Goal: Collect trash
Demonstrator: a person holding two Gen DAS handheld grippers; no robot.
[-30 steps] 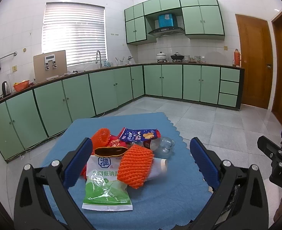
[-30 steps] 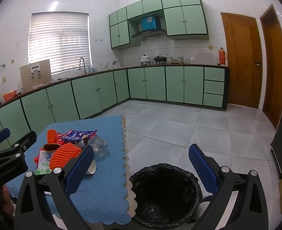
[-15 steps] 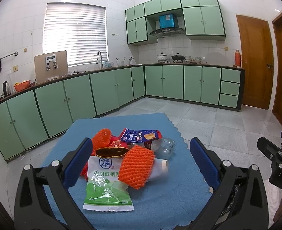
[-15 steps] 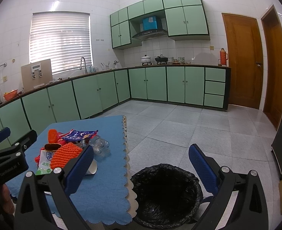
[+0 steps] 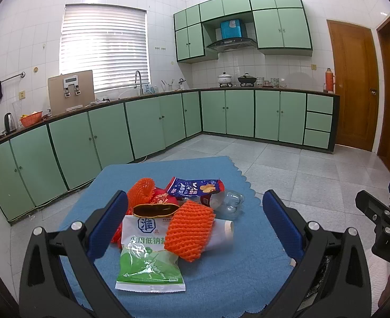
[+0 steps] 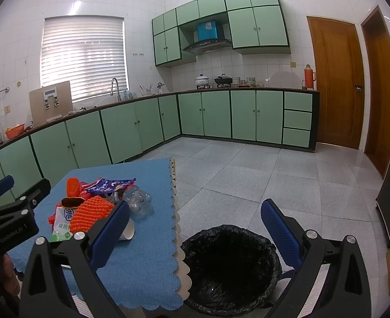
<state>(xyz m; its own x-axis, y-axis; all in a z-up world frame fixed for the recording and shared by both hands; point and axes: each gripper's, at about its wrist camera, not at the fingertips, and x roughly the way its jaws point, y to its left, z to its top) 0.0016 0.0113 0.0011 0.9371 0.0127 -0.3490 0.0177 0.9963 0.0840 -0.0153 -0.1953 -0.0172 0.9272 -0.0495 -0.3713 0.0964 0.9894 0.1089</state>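
- Green-and-white salt bag lies nearest the left tool, at the front of a trash pile on the blue-clothed desk.
- Left tool hovers over that pile with its jaws wide apart, holding nothing.
- Orange foam net rests on the salt bag and on a white paper cup; behind them sit a second orange net, a blue snack wrapper and a crushed clear bottle.
- Risk, as I judge it: the pieces overlap, so a pinch on the net could drag the bag or roll the cup toward the scalloped edge.
- Black-lined bin stands on the floor just beside the desk's right edge; a loose, light wrapper could miss it.
- Right tool hangs above the bin, jaws apart and empty.
- Compared with a second ago, almost nothing differs: both tools have only crept slightly, and the pile lies as it did.
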